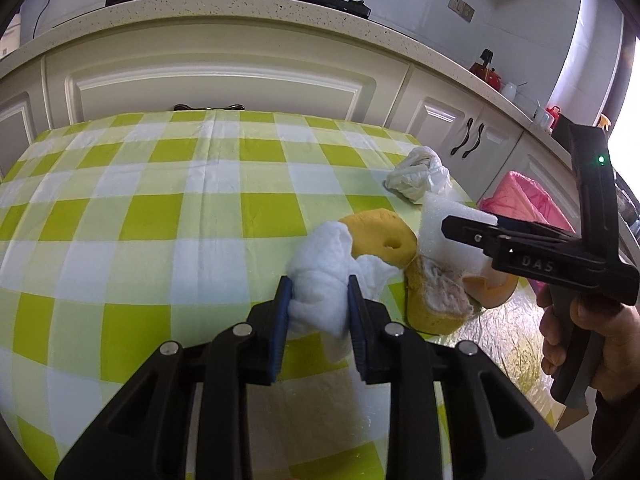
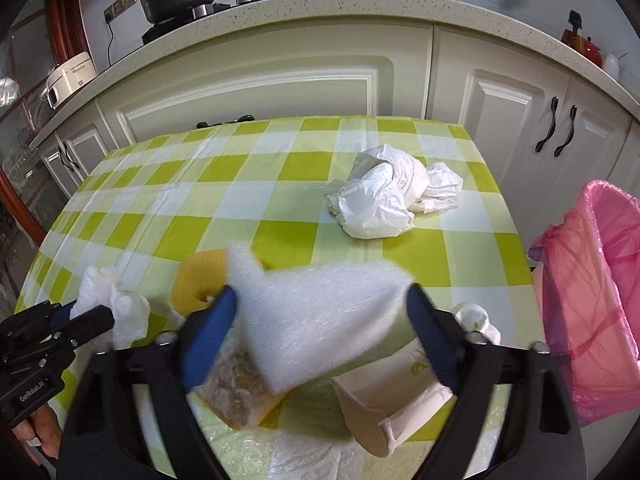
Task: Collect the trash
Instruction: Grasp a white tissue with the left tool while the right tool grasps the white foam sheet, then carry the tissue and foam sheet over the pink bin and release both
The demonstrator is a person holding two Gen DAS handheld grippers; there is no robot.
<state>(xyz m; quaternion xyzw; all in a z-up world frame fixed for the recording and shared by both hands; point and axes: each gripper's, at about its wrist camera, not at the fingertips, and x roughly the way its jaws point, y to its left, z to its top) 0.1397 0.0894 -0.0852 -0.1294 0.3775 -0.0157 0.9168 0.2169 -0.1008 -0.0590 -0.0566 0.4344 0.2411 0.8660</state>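
Note:
My left gripper (image 1: 318,300) is shut on a crumpled white tissue (image 1: 320,276), which also shows at the left of the right wrist view (image 2: 116,300). My right gripper (image 2: 320,320) is shut on a white foam sheet (image 2: 316,316) and holds it above the table; it also shows in the left wrist view (image 1: 448,236). Yellow pomelo peel pieces (image 1: 380,240) (image 1: 436,304) lie just beyond the tissue. A crumpled white plastic bag (image 2: 392,196) lies farther back on the checked tablecloth (image 1: 160,208). A bin with a pink bag (image 2: 592,312) stands off the table's right edge.
A beige paper cup or carton piece (image 2: 396,400) lies at the table's near right, on clear plastic film (image 1: 504,336). Kitchen cabinets (image 2: 260,84) and a counter with a stove, pot and red kettle (image 2: 580,40) run behind the table.

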